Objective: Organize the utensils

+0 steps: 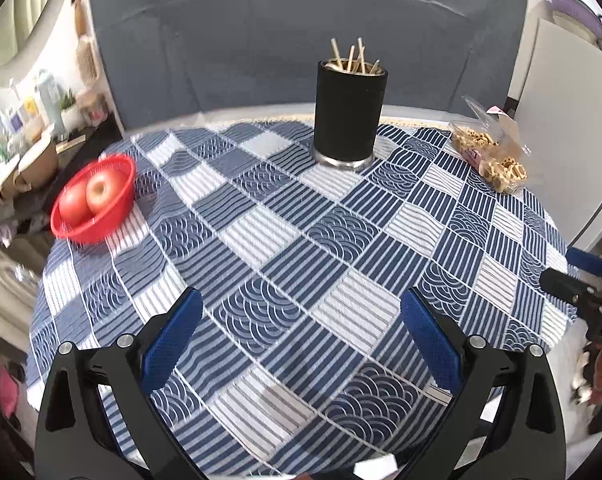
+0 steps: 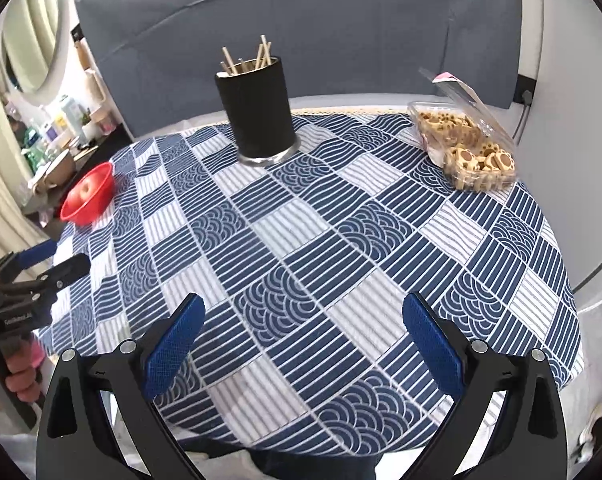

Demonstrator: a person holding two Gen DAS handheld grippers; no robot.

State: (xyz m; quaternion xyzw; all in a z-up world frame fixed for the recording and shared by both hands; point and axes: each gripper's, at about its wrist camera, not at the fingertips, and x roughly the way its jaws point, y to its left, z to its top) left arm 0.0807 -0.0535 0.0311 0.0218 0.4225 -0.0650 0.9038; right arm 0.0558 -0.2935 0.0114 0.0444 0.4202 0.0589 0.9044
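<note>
Nearest, the left gripper (image 1: 301,340) and the right gripper (image 2: 304,340) hang over the near edge of the round table in its blue-and-white patterned cloth (image 1: 285,240), both with jaws spread wide and holding nothing. No loose utensil shows on the cloth. Toward the far edge stands the black cylindrical holder (image 1: 349,114), wooden chopsticks (image 1: 355,58) upright inside. The task looks finished or not begun; next, find any stray utensil.

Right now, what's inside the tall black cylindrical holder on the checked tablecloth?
The black cylindrical holder holds several light wooden sticks, likely chopsticks; only their upper ends show above the rim. Their lower parts and anything else inside are hidden by its wall.
</note>
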